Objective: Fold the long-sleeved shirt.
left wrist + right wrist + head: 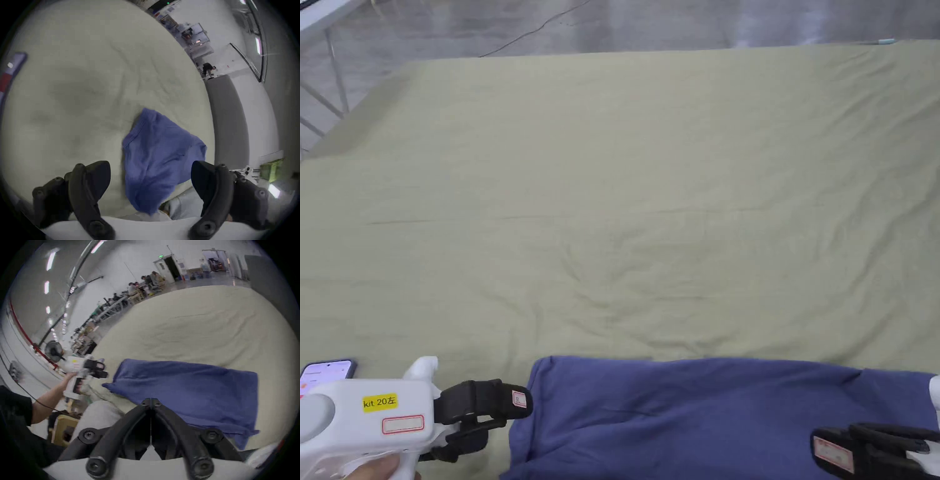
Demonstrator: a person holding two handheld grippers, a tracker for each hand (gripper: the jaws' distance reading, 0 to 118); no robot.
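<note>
Item: long-sleeved shirt [700, 419], blue, lying folded into a broad rectangle at the near edge of the bed sheet [625, 206], its long side running left to right. Surface mildly creased; its left end shows a hemmed edge.

Item: bed sheet, pale olive, wrinkled, covering the whole work surface out to the far edge.

Item: left gripper [509, 409], white body with black jaws, held in a hand [378, 467] just beside the shirt's left end, clear of the cloth. In its own view the jaws stand wide apart with nothing between them.

Item: right gripper [151, 402], black jaws, over the shirt's near right part. Jaw tips meet together; no cloth seen pinched between them.

Item: phone [325, 372], screen lit, lying on the sheet at the near left, beside the left gripper.
</note>
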